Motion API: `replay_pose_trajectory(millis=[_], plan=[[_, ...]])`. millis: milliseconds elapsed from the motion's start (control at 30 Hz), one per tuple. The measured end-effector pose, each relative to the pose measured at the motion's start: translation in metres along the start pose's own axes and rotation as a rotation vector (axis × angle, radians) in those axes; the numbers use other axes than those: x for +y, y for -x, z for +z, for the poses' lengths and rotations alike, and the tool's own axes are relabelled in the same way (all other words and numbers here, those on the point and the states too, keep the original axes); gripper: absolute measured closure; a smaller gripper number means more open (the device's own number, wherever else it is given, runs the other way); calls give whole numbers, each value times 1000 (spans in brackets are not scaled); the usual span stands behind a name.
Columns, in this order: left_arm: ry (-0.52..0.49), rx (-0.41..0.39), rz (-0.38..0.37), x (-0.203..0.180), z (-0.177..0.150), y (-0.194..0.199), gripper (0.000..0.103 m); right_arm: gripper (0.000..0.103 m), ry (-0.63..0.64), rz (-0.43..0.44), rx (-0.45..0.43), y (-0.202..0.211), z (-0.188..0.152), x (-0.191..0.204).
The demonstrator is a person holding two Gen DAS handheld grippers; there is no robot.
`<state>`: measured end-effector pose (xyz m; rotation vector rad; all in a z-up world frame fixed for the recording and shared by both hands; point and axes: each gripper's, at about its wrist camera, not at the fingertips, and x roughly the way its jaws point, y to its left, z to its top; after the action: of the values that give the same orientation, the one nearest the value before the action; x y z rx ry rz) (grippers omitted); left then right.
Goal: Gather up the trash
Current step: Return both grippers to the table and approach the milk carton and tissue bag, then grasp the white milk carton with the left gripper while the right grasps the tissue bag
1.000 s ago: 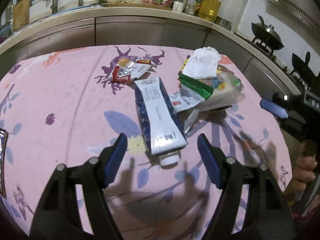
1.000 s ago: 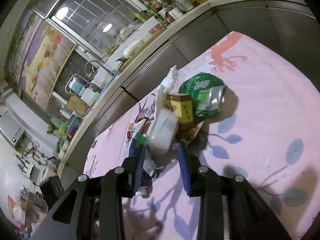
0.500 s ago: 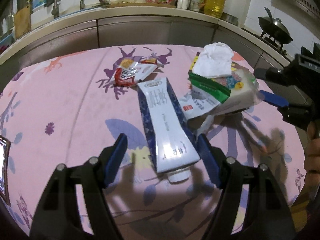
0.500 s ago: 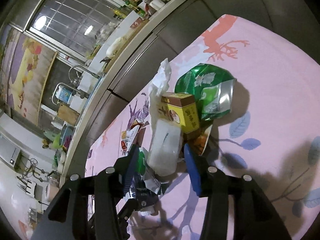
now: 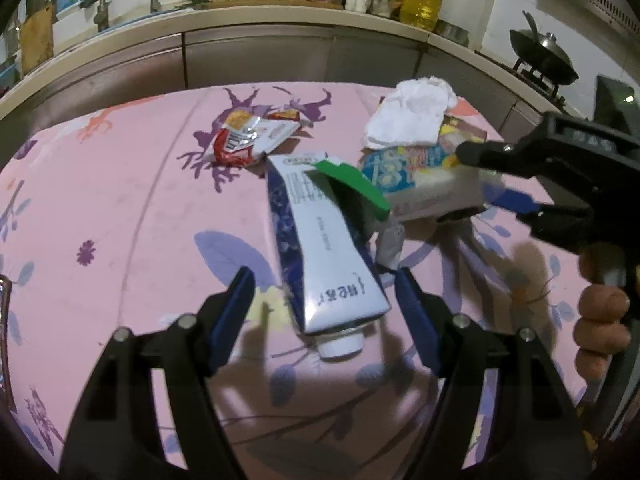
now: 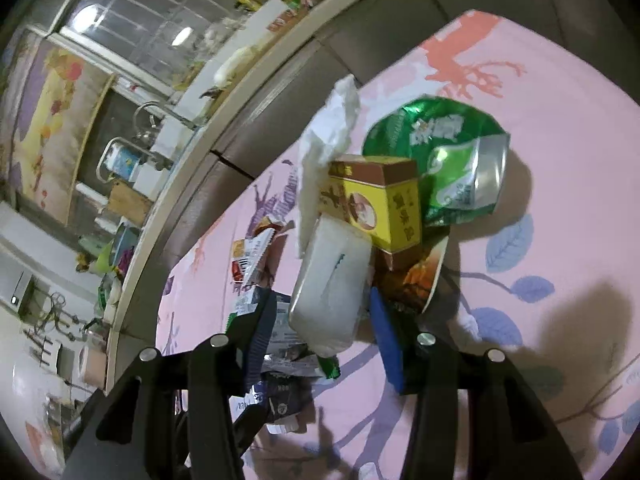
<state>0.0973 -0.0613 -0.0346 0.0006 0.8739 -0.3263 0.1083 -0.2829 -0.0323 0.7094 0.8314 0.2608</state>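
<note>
Evidently mid-grasp: right claw [image 6: 320, 328] closing around the white tissue pack [image 6: 332, 284] atop the trash heap on the pink surface [image 6: 560, 160], pads apparently not yet pressing. Left claw [image 5: 324, 304] released, straddling the toothpaste tube [image 5: 324, 248]. Should squeeze squarely at mid-pack; soft wrapper may slip.

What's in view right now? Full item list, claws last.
tube: 1, white and blue, lying between the left claw's fingers, cap nearest the camera
snack wrapper: 1, red and silver, far side of the cloth
tissue pack: 1, white, between the right claw's fingers
crumpled tissue: 1, white, top of the pile
box: 1, yellow, behind the pack
foil bag: 1, green, behind the box
tablecloth: 1, pink, floral
left claw: open
right claw: closing around the pack
</note>
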Motion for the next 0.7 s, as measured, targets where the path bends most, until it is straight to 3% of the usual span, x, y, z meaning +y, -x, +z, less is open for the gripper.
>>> replay_pose_trajectory(millis=[67,133,433,700], plan=[[6,2,4,1,-1,-2,33,67,18,7,-13,4,-2,1],[21,5,2,5,-1,-4,33,76,42,16,-26,10,-7,0],[47,23,-2,9,0,-5,33,77,31,78,-91,43,-37,-22],[48,51,33,8,-2,-17,33,77,49,48,-114,46,-63,-35]])
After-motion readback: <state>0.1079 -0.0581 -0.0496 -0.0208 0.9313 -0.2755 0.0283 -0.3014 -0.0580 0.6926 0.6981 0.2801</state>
